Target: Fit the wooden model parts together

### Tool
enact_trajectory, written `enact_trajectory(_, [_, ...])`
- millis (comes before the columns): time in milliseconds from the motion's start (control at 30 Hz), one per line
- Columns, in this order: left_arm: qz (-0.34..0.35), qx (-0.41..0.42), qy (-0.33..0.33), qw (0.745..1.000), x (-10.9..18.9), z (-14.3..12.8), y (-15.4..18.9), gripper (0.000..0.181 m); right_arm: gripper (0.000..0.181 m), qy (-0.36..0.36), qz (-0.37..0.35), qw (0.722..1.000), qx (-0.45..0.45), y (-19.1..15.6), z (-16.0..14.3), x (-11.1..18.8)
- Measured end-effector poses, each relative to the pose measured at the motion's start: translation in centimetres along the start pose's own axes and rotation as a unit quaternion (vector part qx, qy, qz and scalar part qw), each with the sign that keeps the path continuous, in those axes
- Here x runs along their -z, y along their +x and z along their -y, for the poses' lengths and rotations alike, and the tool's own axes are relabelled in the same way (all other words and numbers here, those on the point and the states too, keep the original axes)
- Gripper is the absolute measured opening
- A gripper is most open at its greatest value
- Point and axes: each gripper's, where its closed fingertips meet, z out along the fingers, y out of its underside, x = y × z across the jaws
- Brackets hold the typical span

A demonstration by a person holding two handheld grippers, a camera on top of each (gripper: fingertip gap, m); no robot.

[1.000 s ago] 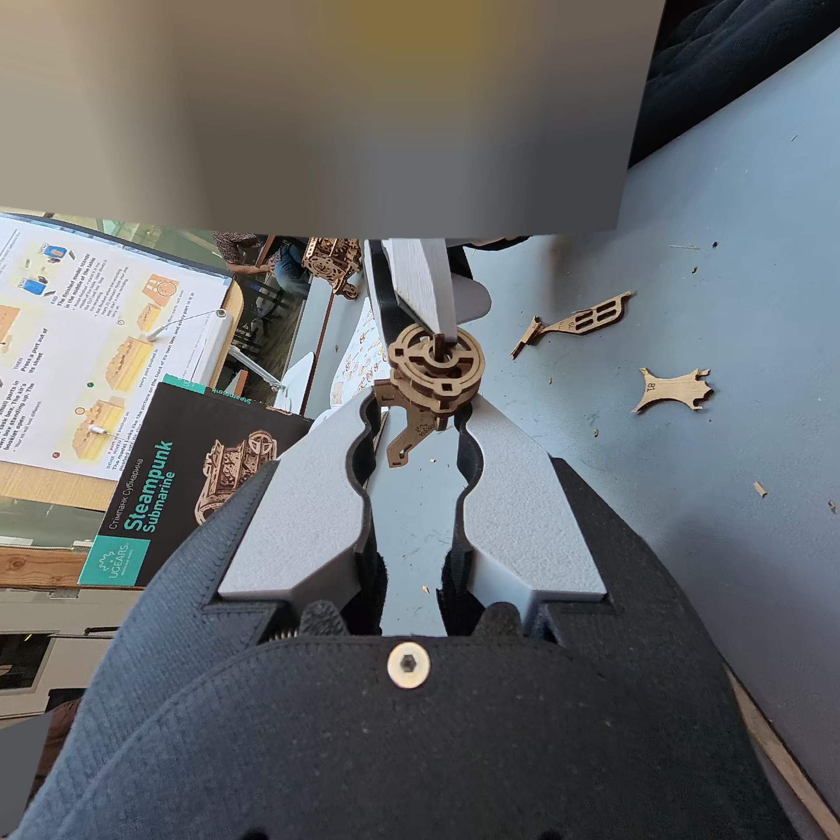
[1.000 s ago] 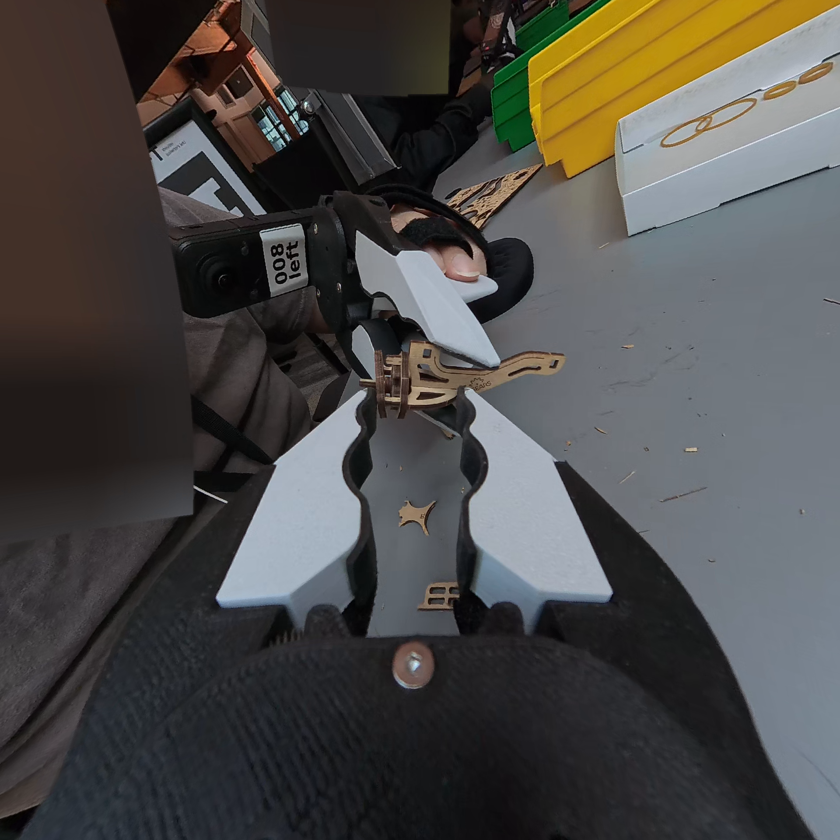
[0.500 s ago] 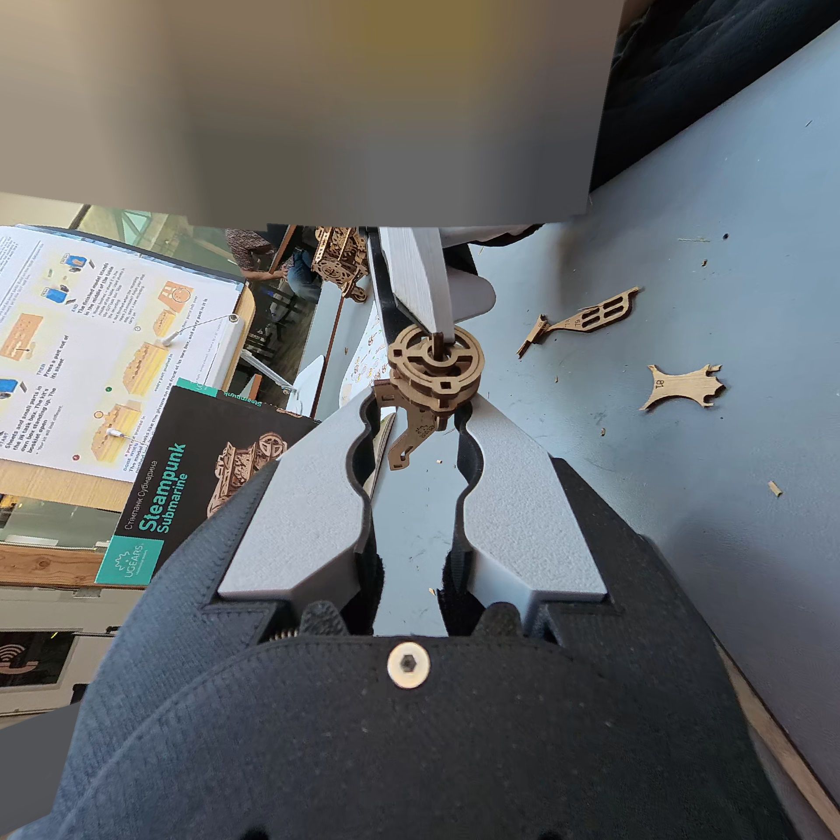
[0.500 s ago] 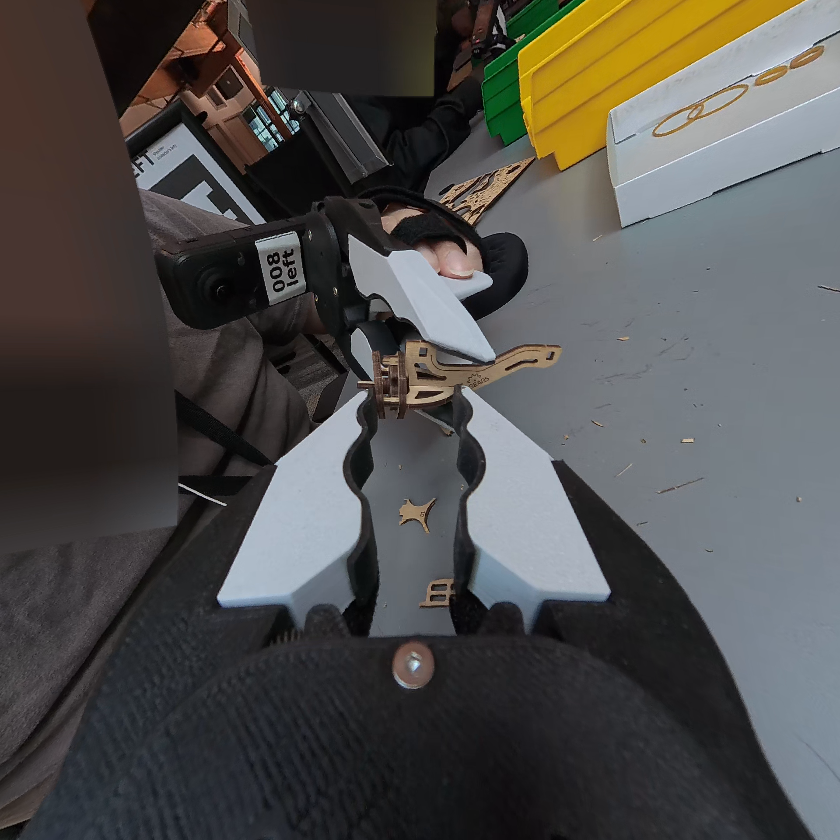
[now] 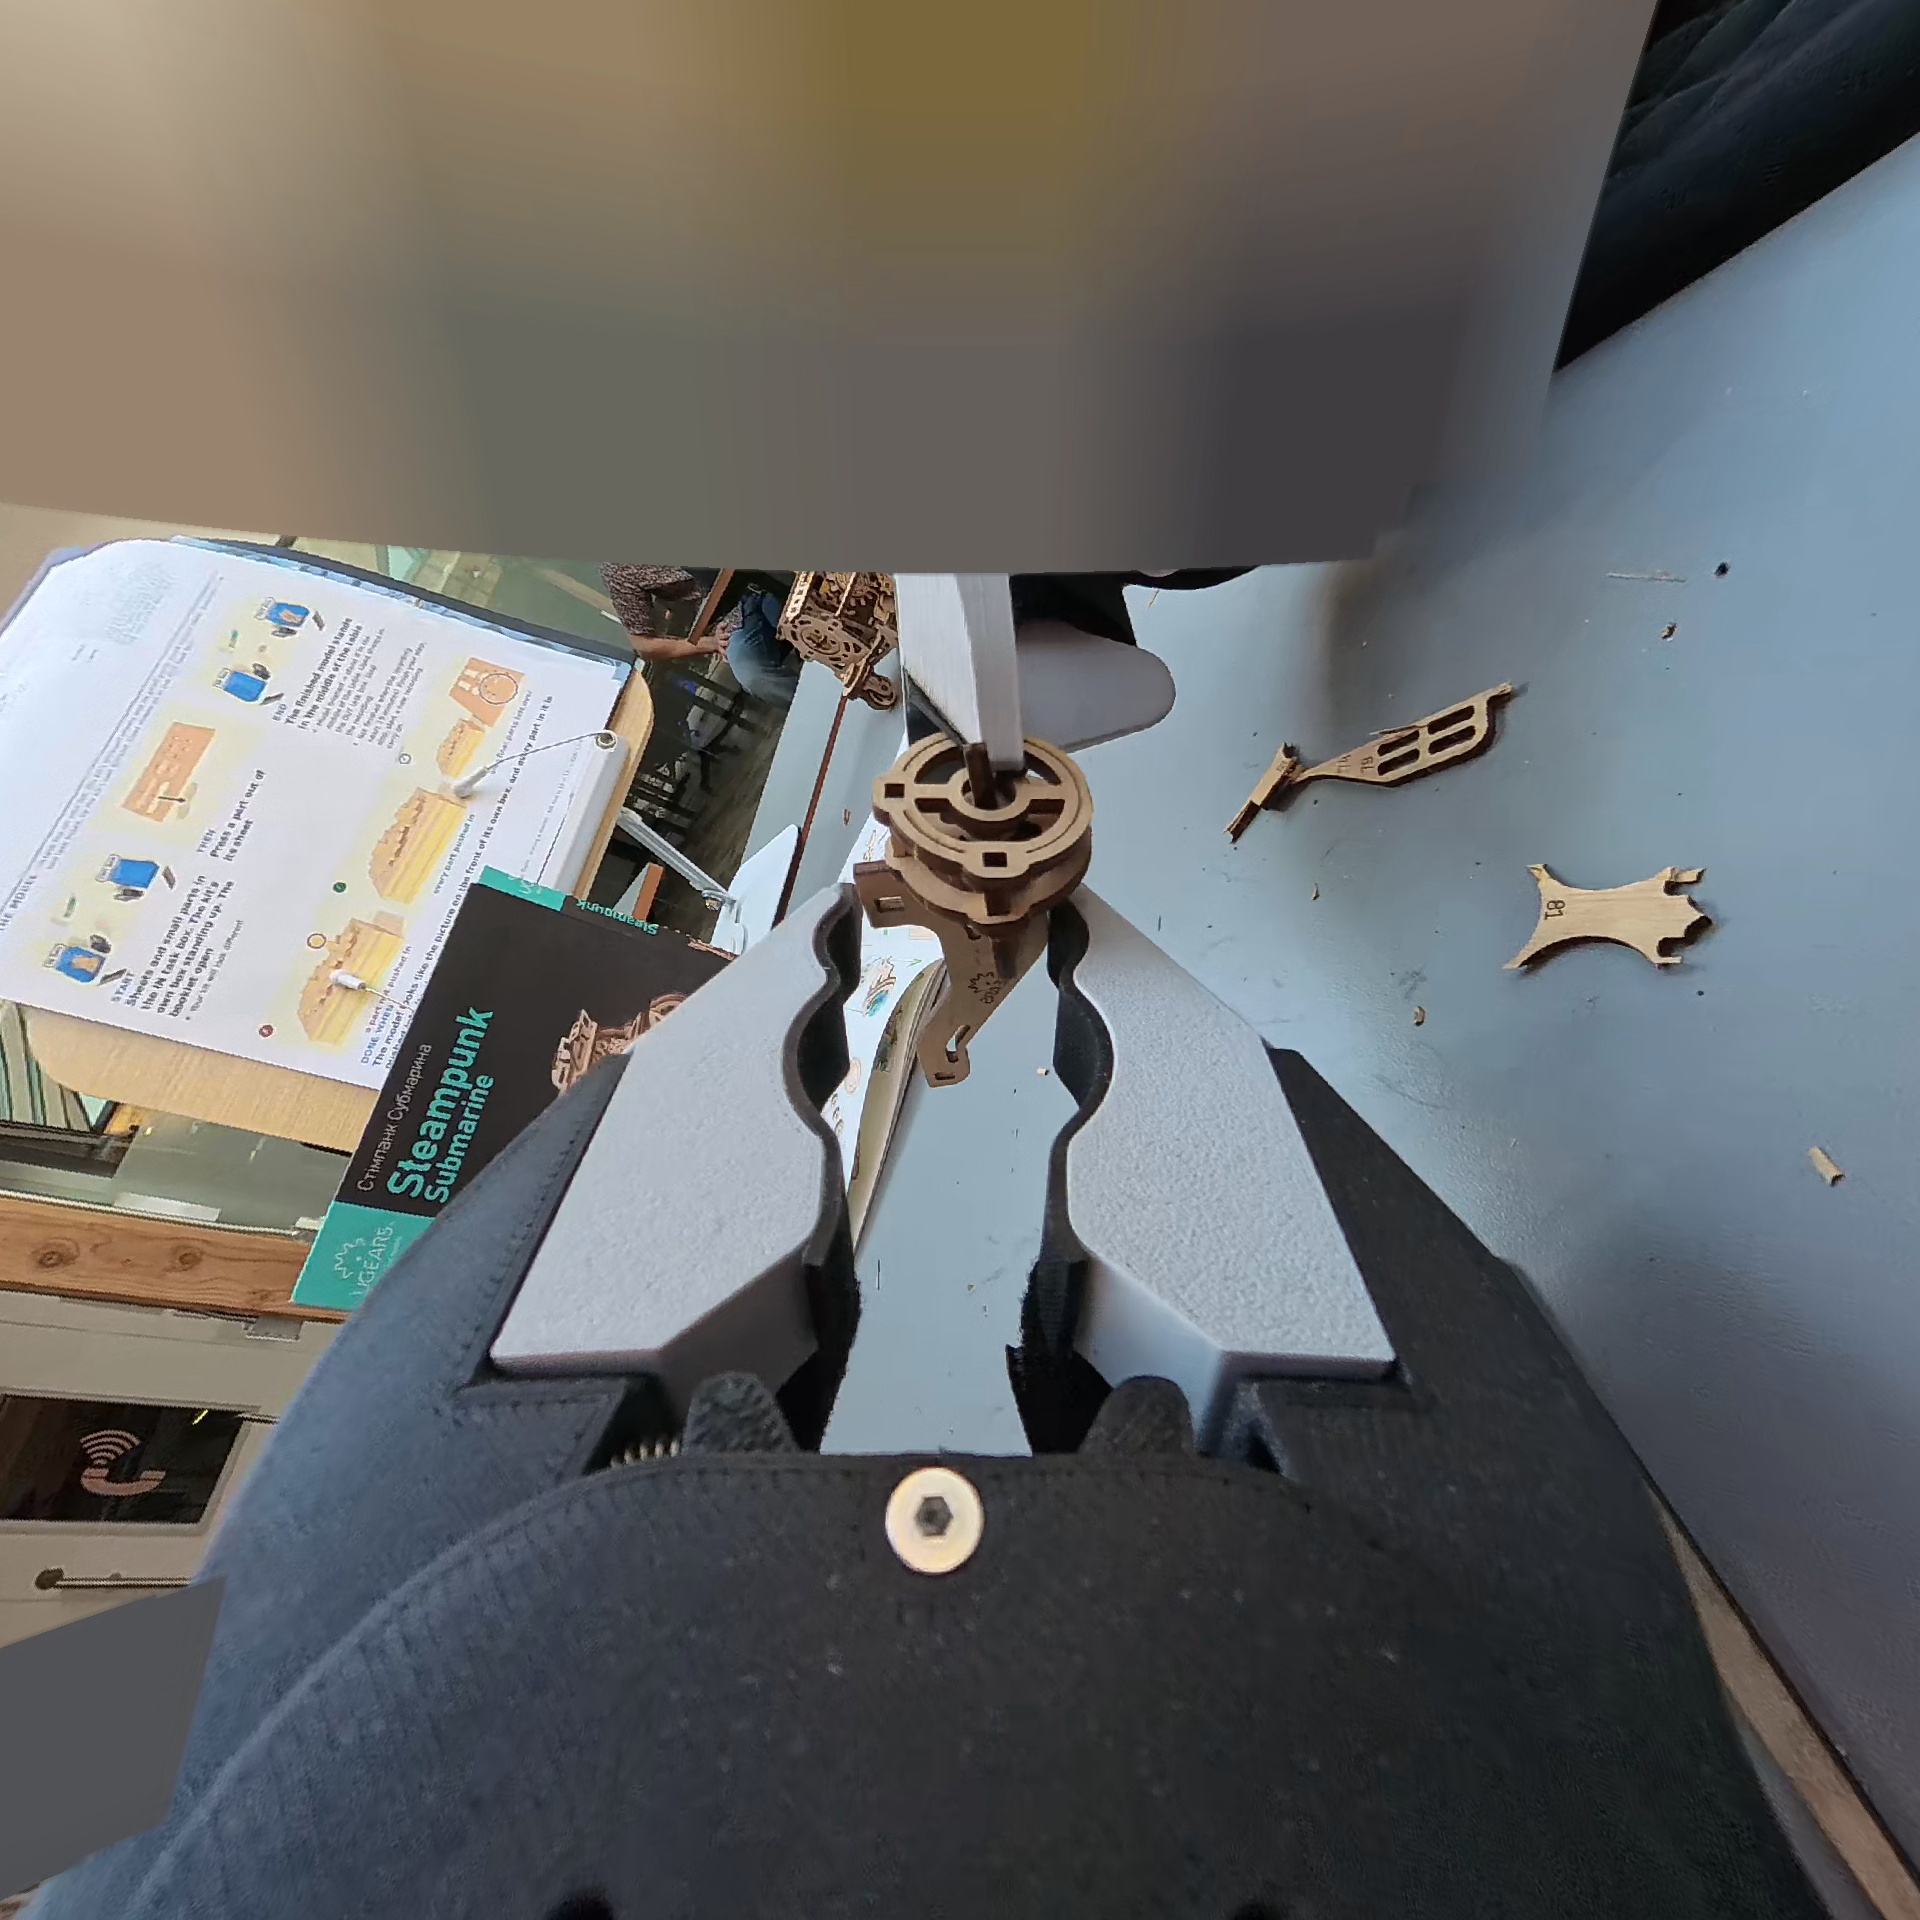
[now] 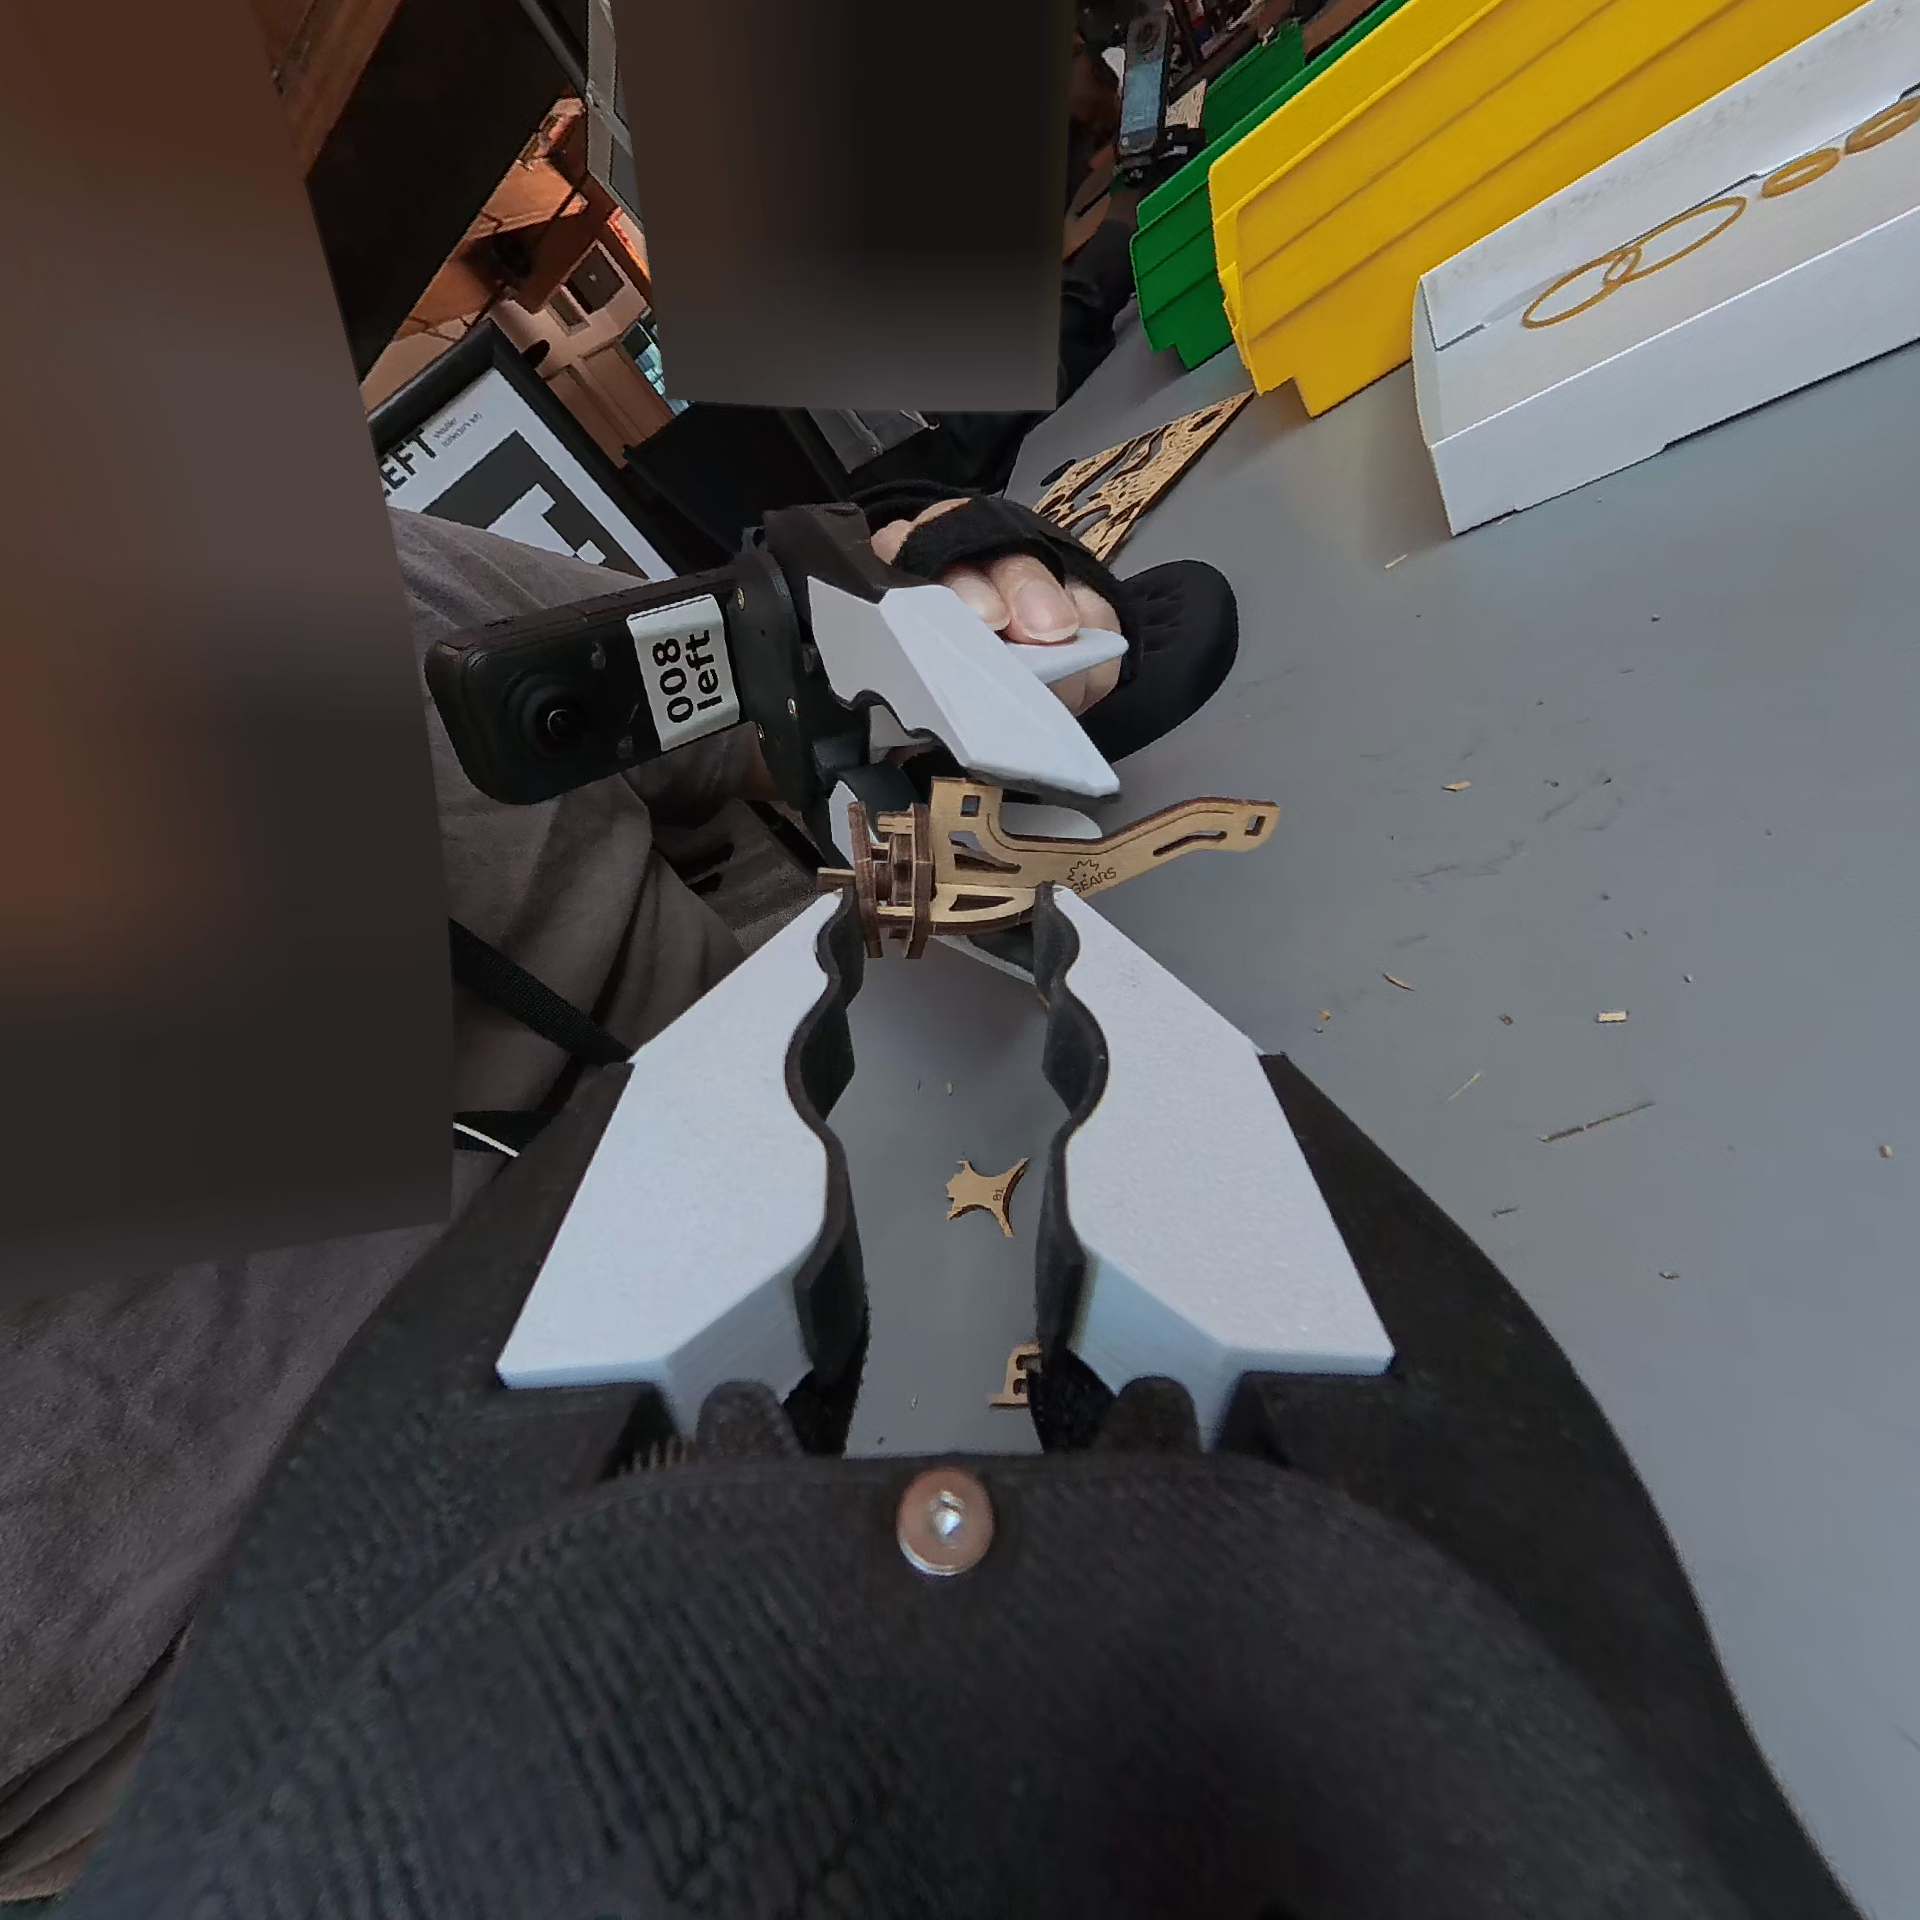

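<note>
left gripper (image 5: pixel 961 904) fingertips closed in on a small wooden assembly (image 5: pixel 982 831), a stack of round slotted discs with a hooked arm hanging down between the fingers. the piece sits right at the tips, held clear of the table.

right gripper (image 6: pixel 940 914) meets the same wooden assembly (image 6: pixel 935 873) from the other side. in the right wrist view its two tips bracket the disc stack and the base of a long flat arm that sticks out to the right. tips appear to touch the wood; jaws narrowed but not fully together. in the left wrist view one right gripper finger (image 5: pixel 961 665) comes down onto the centre of the top disc.

the left gripper (image 6: pixel 1023 821) also shows in the right wrist view, with a black camera body (image 6: pixel 582 707) mounted on it and a gloved hand (image 6: pixel 1023 597) on its handle.

on the grey table (image 5: pixel 1558 1143), well apart from the held piece: a loose star-shaped wooden part (image 5: pixel 1605 920) and a longer slotted wooden part (image 5: pixel 1382 753), plus scattered chips.

left side of the left wrist view: a dark kit box (image 5: pixel 488 1081) and a white instruction sheet (image 5: pixel 260 790) standing beyond it.

far side in the right wrist view: a wooden parts sheet (image 6: pixel 1138 473), green bin (image 6: pixel 1184 234), yellow bin (image 6: pixel 1455 187), white box (image 6: pixel 1683 312).
</note>
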Motion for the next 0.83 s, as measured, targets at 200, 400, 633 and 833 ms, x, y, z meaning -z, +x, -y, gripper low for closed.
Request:
enact_trajectory(200, [0.018,-0.009,0.004,1.0,0.1,0.2,-0.5,0.041,0.031,0.01,0.008,1.0,-0.002,-0.2,0.3,0.2])
enact_trajectory(400, [0.026,0.015,0.014,0.999,0.3,0.4,-1.2,0.049,0.031,0.02,-0.004,1.0,0.014,0.0,0.8,0.7])
enact_trajectory(633, [-0.05,0.141,0.046,0.988,0.9,-0.8,-1.8,0.055,0.032,0.066,-0.046,0.994,0.077,0.5,2.7,2.5])
enact_trajectory(833, [-0.169,0.381,0.13,0.9,2.0,0.8,-2.8,0.056,0.031,0.092,-0.09,0.982,0.136,0.6,3.8,3.5])
